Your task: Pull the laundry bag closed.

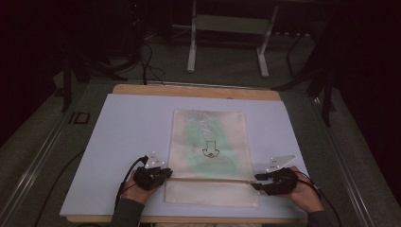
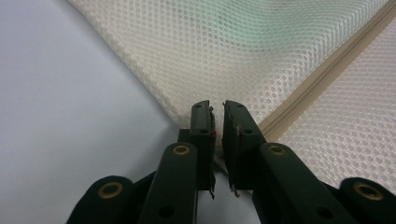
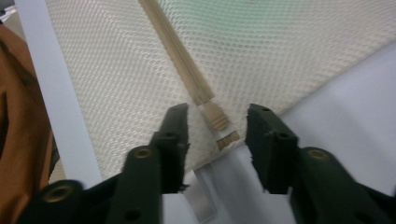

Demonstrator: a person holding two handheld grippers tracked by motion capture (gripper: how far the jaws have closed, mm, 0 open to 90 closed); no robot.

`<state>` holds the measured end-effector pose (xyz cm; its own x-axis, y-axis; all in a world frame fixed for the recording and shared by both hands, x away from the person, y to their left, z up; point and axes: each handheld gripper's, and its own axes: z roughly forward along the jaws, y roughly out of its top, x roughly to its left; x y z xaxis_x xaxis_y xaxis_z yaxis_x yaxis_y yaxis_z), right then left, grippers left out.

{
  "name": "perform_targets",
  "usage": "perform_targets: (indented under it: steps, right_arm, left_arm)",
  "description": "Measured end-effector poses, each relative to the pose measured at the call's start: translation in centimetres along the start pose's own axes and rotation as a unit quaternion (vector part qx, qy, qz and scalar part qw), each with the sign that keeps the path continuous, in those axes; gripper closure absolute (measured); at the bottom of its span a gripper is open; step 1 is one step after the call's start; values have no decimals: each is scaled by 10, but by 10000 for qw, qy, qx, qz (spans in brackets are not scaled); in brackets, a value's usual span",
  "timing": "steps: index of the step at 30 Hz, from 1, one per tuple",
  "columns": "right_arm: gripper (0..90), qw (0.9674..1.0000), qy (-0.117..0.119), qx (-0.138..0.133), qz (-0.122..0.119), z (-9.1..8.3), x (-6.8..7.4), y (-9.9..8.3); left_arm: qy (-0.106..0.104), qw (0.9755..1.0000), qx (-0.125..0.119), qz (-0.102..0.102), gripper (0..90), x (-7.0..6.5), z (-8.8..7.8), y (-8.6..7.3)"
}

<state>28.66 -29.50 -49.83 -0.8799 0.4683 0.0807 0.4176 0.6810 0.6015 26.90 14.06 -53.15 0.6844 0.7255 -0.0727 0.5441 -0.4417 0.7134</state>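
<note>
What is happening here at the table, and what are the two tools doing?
A person works on a cream mesh bag with something green inside, lying flat on a pale blue board. A hand-held gripper sits at each end of the bag's zipper. The left gripper is at the bag's left edge, its jaws a narrow gap apart and not visibly pinching the mesh. The right gripper stands open, with the zipper pull between its jaws but untouched. The zipper looks closed along its length.
</note>
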Motion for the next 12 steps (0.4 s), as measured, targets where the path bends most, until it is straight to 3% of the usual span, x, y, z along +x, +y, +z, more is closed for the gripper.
perform_targets:
  steps: [2, 5, 10, 12]
  right_arm:
    - [543, 10000, -78, -49, 21, -2, -1, 0]
    - [536, 9995, -267, -154, 97, -4, -3, 0]
    - [490, 9963, -679, -328, 401, -10, -13, -6]
    - [481, 9950, -786, -340, 516, -10, -16, -8]
  left_arm:
    - [157, 9998, -73, 124, 810, -2, -2, 0]
    - [213, 9995, -179, 130, 804, -2, -5, 0]
    - [485, 9985, -238, -55, 787, 4, -8, -2]
    - [732, 9970, -246, -110, 744, 7, -9, -3]
